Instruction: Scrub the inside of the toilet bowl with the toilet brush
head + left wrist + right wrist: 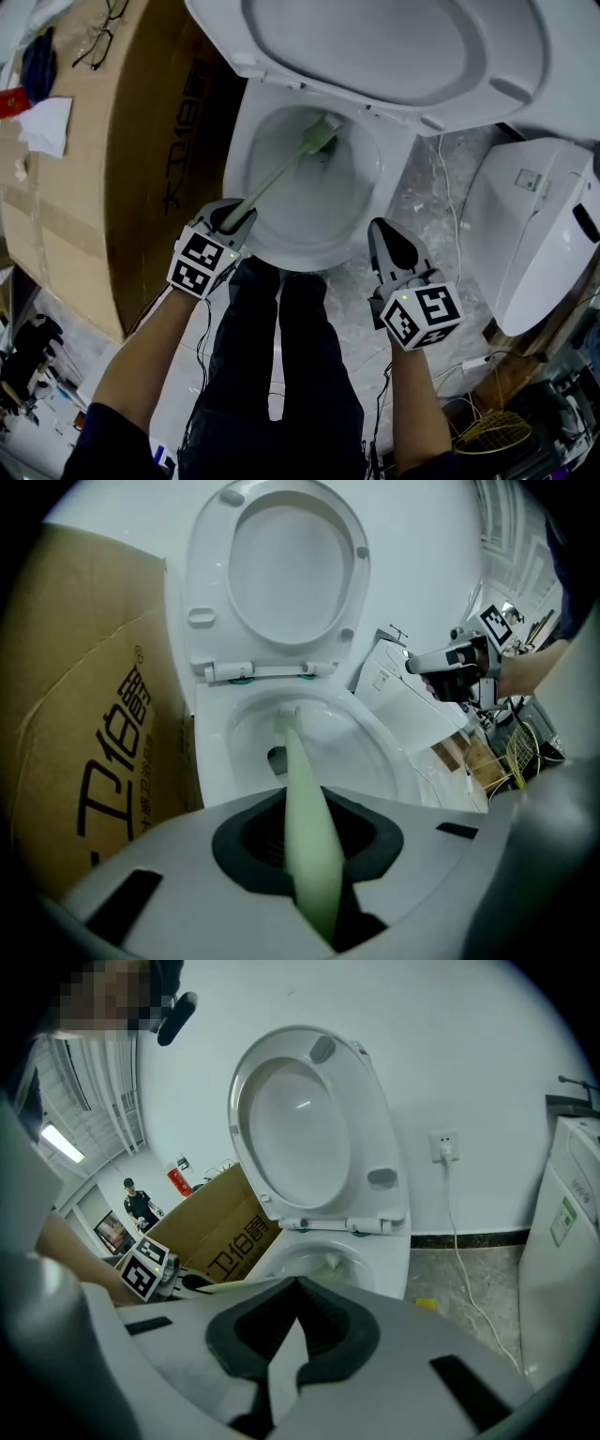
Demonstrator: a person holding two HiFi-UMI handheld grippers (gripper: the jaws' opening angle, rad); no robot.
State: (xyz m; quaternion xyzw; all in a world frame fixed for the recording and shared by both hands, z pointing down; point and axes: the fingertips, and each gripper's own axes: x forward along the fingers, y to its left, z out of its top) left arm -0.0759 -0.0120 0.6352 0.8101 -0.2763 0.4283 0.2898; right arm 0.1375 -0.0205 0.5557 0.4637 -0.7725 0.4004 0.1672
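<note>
The white toilet bowl (281, 230) stands open with its lid and seat (375, 47) raised. A pale green toilet brush (322, 138) has its head down inside the bowl near the far wall. Its handle slants back to my left gripper (234, 217), which is shut on it at the bowl's front left rim. In the left gripper view the handle (307, 827) runs out between the jaws to the brush head (286, 714). My right gripper (394, 246) hovers by the front right rim, shut and holding nothing; its jaws (292, 1335) meet in the right gripper view.
A large cardboard box (94, 159) stands tight against the toilet's left side. A white appliance (534, 225) sits on the marbled floor to the right, with a white cable (450, 197) beside it. My dark-trousered legs (272, 375) stand before the bowl. A yellow wire object (492, 431) lies at lower right.
</note>
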